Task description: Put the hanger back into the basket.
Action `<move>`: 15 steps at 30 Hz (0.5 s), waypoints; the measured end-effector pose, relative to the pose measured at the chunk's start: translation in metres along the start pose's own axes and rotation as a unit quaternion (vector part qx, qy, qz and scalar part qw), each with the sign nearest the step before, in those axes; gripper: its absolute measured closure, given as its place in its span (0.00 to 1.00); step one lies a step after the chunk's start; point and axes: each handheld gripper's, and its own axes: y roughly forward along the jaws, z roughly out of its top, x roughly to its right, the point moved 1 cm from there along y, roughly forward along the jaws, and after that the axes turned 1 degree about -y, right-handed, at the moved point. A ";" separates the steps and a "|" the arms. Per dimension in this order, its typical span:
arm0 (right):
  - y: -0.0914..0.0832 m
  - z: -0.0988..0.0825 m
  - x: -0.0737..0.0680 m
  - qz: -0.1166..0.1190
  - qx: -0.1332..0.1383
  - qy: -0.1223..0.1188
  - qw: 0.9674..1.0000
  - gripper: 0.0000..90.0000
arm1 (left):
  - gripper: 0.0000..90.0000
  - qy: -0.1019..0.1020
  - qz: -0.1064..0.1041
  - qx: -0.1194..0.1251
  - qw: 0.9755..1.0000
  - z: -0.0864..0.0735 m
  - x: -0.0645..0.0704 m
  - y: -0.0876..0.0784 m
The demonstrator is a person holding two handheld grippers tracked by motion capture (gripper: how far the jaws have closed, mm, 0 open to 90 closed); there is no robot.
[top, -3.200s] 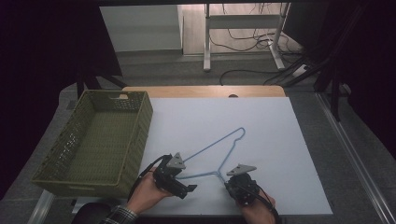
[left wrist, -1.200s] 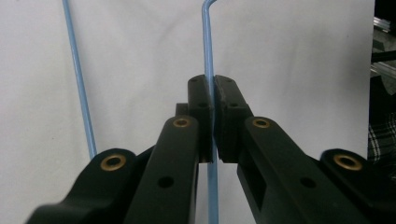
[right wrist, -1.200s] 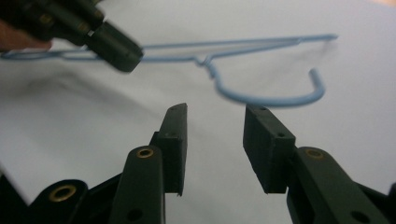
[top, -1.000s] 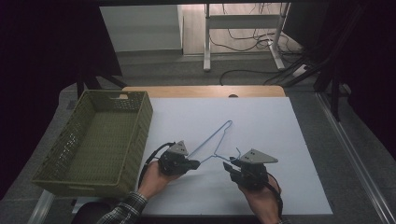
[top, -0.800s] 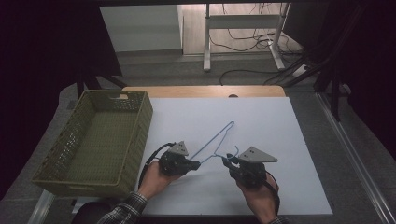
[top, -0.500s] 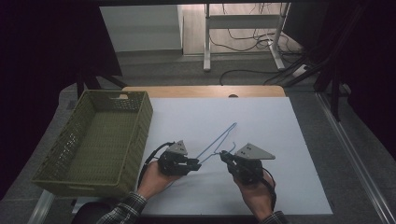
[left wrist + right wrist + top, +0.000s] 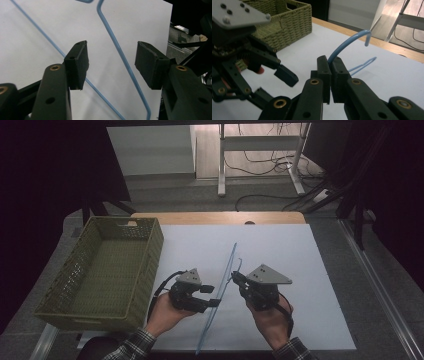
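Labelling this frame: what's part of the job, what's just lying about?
In the job:
- thin blue wire hanger
- right tool, shut on the hanger's neck
- left tool, jaws just opening, apart around the wire

Lying about:
- green woven basket
- white table cover

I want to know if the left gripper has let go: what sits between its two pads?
In the left gripper view, one thin wire of the blue hanger passes between the left gripper pads, touching neither; white table lies behind.

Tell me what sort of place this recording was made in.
Probably a lab or workshop set up for recording: a table under a white sheet, a desk frame with loose cables on the floor behind, dark screens around, and a green woven basket as a prop.
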 end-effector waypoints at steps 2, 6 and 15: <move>-0.001 0.003 0.001 0.001 0.002 0.008 1.000 0.97 | 0.50 -0.002 0.001 -0.007 1.000 0.002 0.003 0.002; -0.002 0.007 0.001 0.005 0.005 0.019 1.000 0.97 | 0.57 -0.011 -0.005 -0.020 1.000 0.002 0.006 0.008; -0.003 0.010 0.000 0.002 0.001 0.017 1.000 0.97 | 0.86 -0.025 -0.018 -0.027 0.999 0.002 0.007 0.007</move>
